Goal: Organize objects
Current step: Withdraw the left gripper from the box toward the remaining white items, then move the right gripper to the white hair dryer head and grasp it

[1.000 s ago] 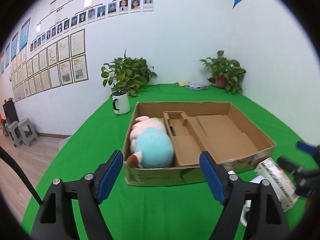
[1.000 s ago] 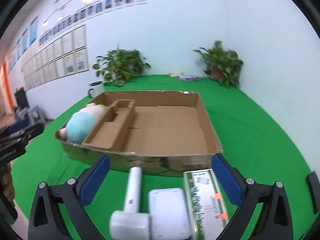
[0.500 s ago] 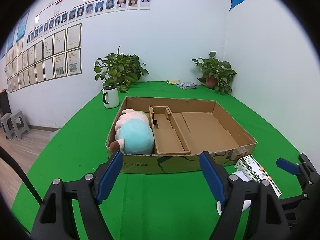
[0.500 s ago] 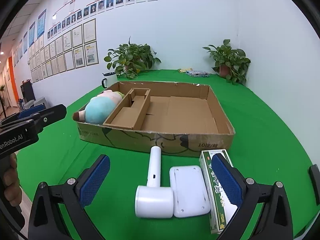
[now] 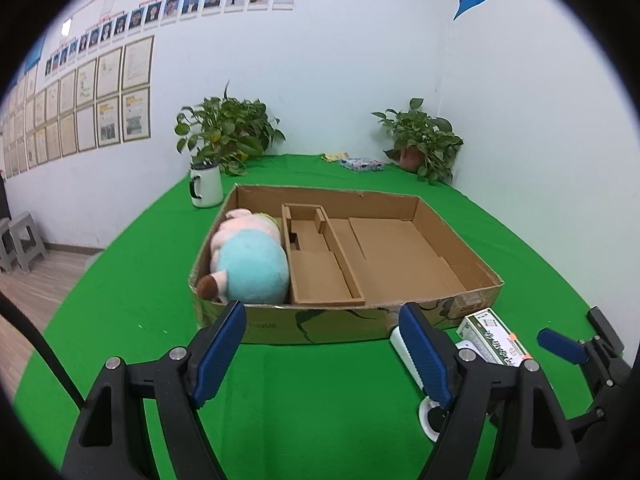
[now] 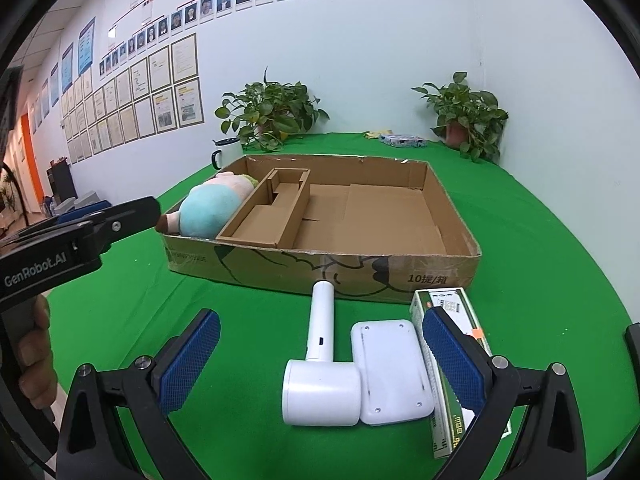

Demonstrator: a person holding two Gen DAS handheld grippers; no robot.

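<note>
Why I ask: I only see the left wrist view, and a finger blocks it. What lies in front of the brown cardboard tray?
Observer: Three things side by side: a white hammer-shaped plastic device, a flat white rounded plastic slab, a green-and-white carton.
Operator: Which way does the device's handle point?
Observer: Toward the brown cardboard tray's near wall.
Operator: Is the right gripper holding anything?
Observer: No. The right gripper is open, with device and slab showing between its fingers.
</note>
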